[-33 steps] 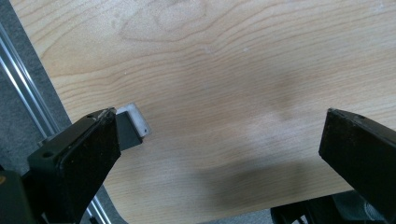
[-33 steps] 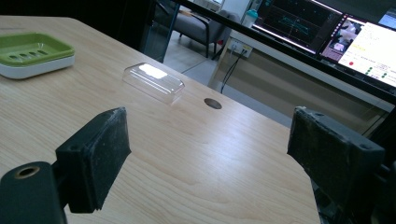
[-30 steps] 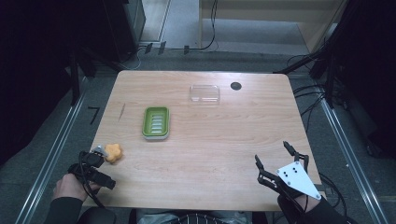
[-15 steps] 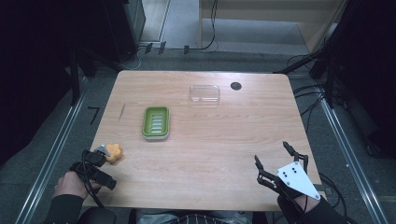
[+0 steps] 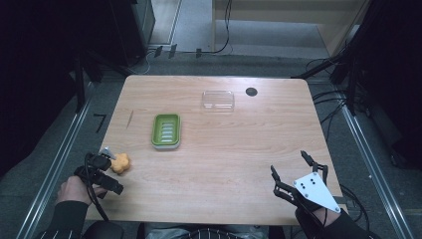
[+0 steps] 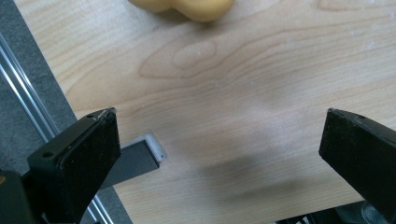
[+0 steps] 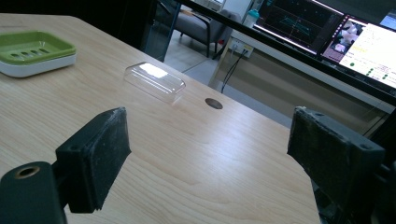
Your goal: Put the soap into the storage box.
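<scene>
gaping left gripper (image 6: 219, 149) beside, perhaps, sponge (image 5: 120, 163)

The left gripper (image 5: 106, 162) has drawn back slightly toward the person. The orange piece (image 5: 120, 163) now lies just ahead of its jaws.

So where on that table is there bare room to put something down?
The widest bare wood lies between the green soap dish and the right tongs. Another free strip runs along the far left edge. It is tightest at the near left corner, around the orange piece and left tongs.
</scene>
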`<state>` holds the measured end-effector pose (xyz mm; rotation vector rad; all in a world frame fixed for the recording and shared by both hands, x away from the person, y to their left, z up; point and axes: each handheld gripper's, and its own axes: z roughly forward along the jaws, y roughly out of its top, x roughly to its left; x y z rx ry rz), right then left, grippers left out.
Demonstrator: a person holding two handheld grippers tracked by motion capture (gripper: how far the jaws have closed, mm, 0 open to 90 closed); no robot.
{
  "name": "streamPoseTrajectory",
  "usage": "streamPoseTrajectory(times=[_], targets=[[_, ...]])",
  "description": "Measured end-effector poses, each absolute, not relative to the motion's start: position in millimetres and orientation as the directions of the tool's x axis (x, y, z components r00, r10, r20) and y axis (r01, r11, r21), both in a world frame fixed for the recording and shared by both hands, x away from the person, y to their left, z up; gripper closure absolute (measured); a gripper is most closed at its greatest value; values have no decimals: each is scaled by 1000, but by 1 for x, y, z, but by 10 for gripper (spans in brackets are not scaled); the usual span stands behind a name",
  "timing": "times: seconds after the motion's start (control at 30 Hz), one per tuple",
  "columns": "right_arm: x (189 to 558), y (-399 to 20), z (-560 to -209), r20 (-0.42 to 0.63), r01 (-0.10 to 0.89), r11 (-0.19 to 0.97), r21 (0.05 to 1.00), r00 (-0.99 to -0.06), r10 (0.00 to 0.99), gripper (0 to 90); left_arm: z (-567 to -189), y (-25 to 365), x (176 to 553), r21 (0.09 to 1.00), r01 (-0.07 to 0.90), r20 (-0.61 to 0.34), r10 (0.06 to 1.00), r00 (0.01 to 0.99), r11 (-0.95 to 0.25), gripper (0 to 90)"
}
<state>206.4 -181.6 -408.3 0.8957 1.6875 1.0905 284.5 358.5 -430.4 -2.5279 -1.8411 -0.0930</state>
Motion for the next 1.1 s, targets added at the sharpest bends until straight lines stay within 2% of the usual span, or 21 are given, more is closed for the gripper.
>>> streamPoseTrajectory(times=[0.5,1.1], targets=[[206,-181,-409,-300,100,348,932,-326,896,135,-425,358,298,75,946,38,949,313,-315,0],[207,-182,-409,-300,99,348,932,-328,896,134,-426,357,322,90,939,24,944,330,-331,0]])
